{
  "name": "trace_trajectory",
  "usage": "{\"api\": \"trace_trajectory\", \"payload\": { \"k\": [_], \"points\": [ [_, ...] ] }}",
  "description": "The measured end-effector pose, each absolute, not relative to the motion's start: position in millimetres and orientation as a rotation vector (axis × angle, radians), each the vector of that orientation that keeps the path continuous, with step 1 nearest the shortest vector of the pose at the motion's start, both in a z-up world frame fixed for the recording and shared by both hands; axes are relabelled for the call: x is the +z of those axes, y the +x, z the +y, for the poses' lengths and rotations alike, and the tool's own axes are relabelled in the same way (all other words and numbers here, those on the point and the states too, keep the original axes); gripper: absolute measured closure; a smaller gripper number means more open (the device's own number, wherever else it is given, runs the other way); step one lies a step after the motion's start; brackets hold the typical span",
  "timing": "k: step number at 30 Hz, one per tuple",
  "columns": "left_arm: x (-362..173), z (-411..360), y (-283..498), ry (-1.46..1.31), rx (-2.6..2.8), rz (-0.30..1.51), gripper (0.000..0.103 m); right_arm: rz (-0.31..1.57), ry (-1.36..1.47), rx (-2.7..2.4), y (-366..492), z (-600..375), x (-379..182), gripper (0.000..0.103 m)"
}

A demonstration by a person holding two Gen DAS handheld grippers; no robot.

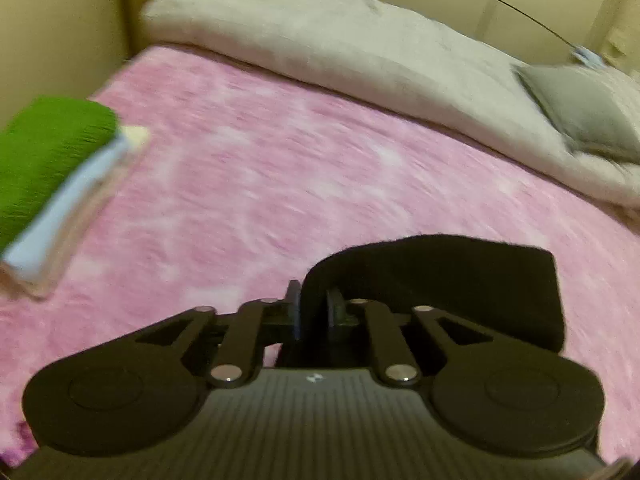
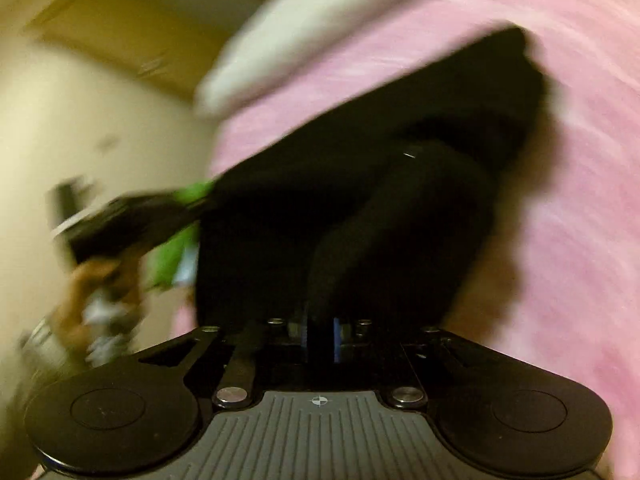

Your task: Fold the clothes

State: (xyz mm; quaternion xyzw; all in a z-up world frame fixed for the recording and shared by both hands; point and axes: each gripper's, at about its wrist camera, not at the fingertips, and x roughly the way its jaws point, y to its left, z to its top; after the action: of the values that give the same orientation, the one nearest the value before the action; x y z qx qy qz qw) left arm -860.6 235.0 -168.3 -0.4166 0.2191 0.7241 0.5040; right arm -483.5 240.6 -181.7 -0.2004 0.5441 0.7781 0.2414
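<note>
A black garment is pinched between the fingers of my left gripper, which is shut on a folded edge of it just above the pink bed cover. In the right wrist view the same black garment hangs and drapes over the pink cover, and my right gripper is shut on a fold of it. The left gripper and the hand that holds it show blurred at the left in the right wrist view.
A stack of folded clothes, green on top of pale blue, lies at the bed's left edge. A beige duvet and a grey pillow lie along the far side. Walls stand behind.
</note>
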Motion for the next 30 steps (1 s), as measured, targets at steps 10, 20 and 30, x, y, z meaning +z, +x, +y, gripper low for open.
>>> {"api": "trace_trajectory", "payload": {
  "k": [10, 20, 30],
  "points": [
    [-229.6, 114.8, -861.2, -1.448, 1.771, 0.461, 0.074, 1.389, -0.846, 1.595, -407.7, 258.8, -230.9, 0.039],
    [-285.3, 50.2, -789.8, -1.724, 1.844, 0.202, 0.067, 1.485, -0.869, 1.394, -302.7, 320.6, -261.1, 0.039],
    [-321.9, 78.6, -787.8, -1.701, 1.981, 0.061, 0.095, 1.474, -0.967, 1.413, -297.2, 363.9, -280.7, 0.039]
  ]
}}
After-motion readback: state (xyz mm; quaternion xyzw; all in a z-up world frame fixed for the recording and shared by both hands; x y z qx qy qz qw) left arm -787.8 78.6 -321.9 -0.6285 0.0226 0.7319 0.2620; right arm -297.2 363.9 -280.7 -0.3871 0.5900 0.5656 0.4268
